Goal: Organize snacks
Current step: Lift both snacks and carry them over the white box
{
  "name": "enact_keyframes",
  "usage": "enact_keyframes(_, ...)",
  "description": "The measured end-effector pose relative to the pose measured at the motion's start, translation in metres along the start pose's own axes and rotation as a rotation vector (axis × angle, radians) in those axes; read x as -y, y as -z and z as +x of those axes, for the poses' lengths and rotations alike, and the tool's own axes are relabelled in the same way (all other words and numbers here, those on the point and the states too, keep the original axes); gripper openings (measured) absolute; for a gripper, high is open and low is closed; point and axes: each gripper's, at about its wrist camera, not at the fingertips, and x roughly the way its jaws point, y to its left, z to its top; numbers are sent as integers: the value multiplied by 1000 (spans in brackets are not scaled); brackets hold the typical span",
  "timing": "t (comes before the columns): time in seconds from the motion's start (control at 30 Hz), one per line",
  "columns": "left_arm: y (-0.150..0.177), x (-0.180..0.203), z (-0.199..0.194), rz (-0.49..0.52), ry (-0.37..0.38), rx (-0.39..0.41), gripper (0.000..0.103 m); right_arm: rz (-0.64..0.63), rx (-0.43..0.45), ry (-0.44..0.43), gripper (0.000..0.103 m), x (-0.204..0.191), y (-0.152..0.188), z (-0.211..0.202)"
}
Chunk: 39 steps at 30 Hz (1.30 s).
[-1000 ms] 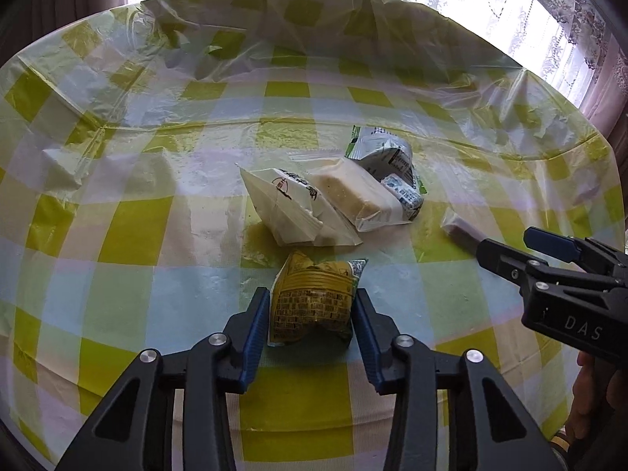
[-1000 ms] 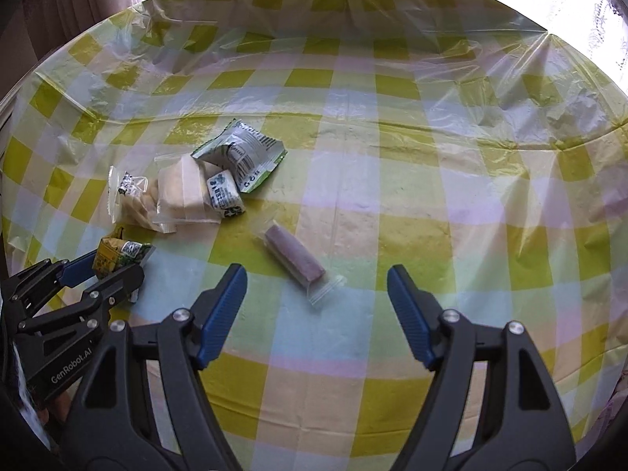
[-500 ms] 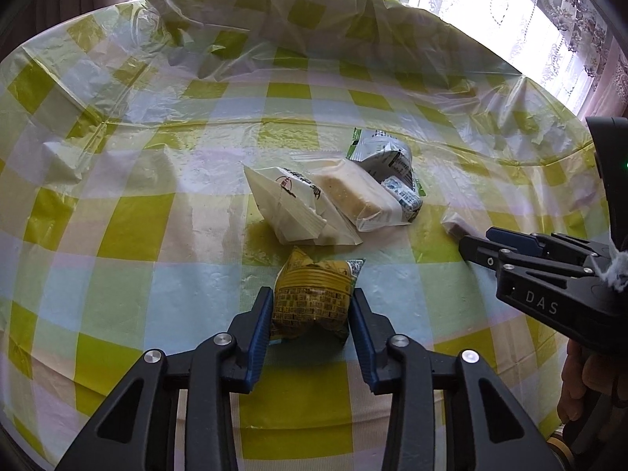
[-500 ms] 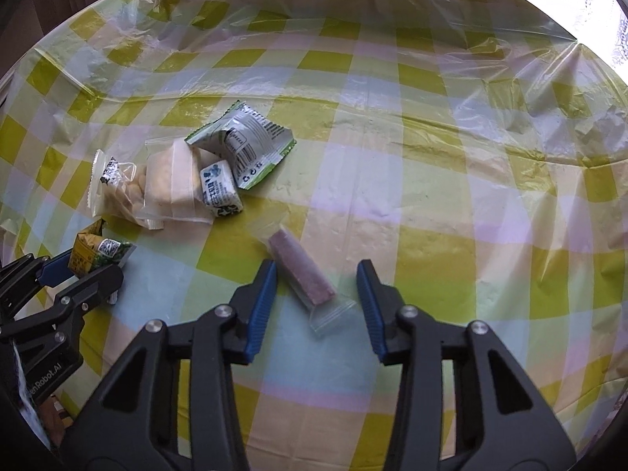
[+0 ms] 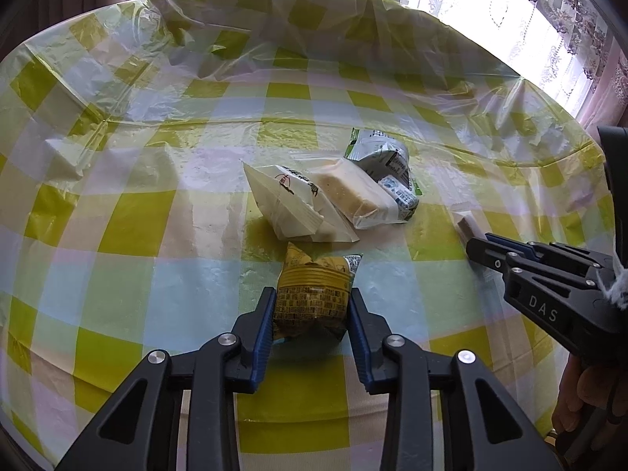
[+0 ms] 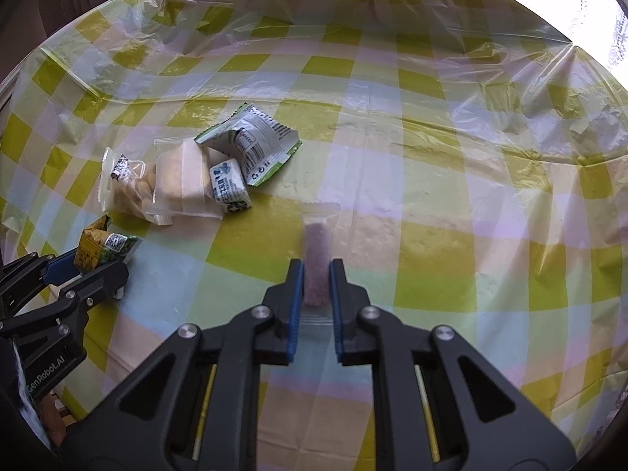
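Left wrist view showed the left gripper with its fingers just closed in onto the yellow snack packet, which lay on the checked surface. Behind it sat a cluster of wrapped snacks. Further right, in the right wrist view, the right gripper had its fingers just closed, clamped on the purple bar.
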Motion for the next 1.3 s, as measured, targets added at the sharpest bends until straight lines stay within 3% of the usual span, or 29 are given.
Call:
enact_keyframes(0.5, 6, 17, -13, 26, 30, 5, 33, 50, 24, 22, 16, -8, 35, -23)
enact_keyframes(1.3, 21, 68, -45, 95, 67, 2, 32, 146, 87, 11, 16, 25, 63, -68)
